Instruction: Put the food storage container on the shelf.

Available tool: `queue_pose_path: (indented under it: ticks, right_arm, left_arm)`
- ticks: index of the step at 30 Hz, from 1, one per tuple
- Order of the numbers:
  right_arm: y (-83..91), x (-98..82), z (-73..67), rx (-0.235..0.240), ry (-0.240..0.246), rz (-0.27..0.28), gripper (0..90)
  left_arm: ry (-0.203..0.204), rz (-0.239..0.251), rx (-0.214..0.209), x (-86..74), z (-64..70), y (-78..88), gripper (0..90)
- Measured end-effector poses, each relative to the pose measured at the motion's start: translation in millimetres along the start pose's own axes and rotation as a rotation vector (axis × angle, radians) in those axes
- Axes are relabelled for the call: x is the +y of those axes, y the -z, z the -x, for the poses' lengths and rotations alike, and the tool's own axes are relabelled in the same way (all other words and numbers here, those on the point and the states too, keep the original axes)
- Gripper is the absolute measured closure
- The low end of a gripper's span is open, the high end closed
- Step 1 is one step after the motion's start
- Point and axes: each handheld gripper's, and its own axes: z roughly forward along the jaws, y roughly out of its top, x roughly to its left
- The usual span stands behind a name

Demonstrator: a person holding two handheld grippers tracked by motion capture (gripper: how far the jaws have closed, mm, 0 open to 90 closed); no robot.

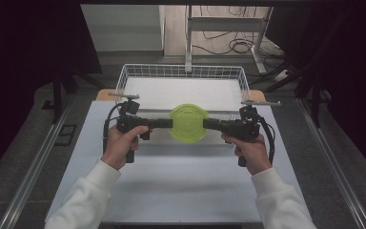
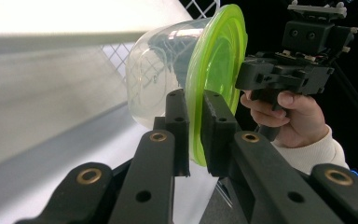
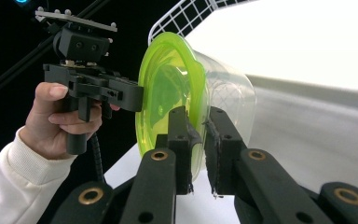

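Note:
A clear plastic container (image 2: 156, 70) with a lime-green lid (image 1: 188, 123) hangs above the white table, lid facing up, at the front edge of the wire basket. My left gripper (image 1: 170, 123) is shut on the left rim of the lid (image 2: 216, 60), and its jaws (image 2: 195, 105) pinch the green edge. From the opposite side my right gripper (image 1: 205, 124) is shut on the rim as well, jaws (image 3: 198, 119) clamped across the lid (image 3: 165, 93) beside the clear body (image 3: 230, 95). Each gripper view shows the other hand's gripper (image 2: 261, 77) (image 3: 121, 93) touching the lid.
A white wire basket (image 1: 124, 76) with a white floor stands at the back of the table (image 1: 181, 176). Dark curtains flank both sides. Behind the basket are a metal frame and loose cables (image 1: 238, 45) on the floor.

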Motion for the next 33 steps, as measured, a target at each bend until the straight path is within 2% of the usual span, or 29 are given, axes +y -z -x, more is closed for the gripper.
queue_pose_path:
  ticks: [5, 12, 25, 28, 33]
  right_arm:
    - [-3.5, 17.3, 2.9, 0.002, 0.003, 0.010, 80.1]
    - [-5.2, 32.2, 4.8, 0.005, 0.006, 0.017, 80.2]
    - [-11.5, 58.3, 12.1, -0.009, -0.015, 0.017, 80.2]
    - [-13.7, 65.8, 17.0, -0.006, -0.028, 0.024, 80.2]
    - [-15.8, 71.5, 21.8, -0.007, -0.042, 0.027, 80.2]
  left_arm:
    - [0.000, 0.005, -0.010, 18.4, -3.9, 1.6, 82.8]
    - [-0.008, 0.005, 0.000, 34.0, -2.7, 3.8, 82.8]
    - [0.020, 0.008, -0.015, 61.5, -12.9, 2.3, 82.8]
    - [0.039, 0.010, -0.026, 70.2, -19.0, 0.1, 82.8]
    - [0.042, 0.002, -0.025, 77.7, -22.7, -1.6, 82.7]
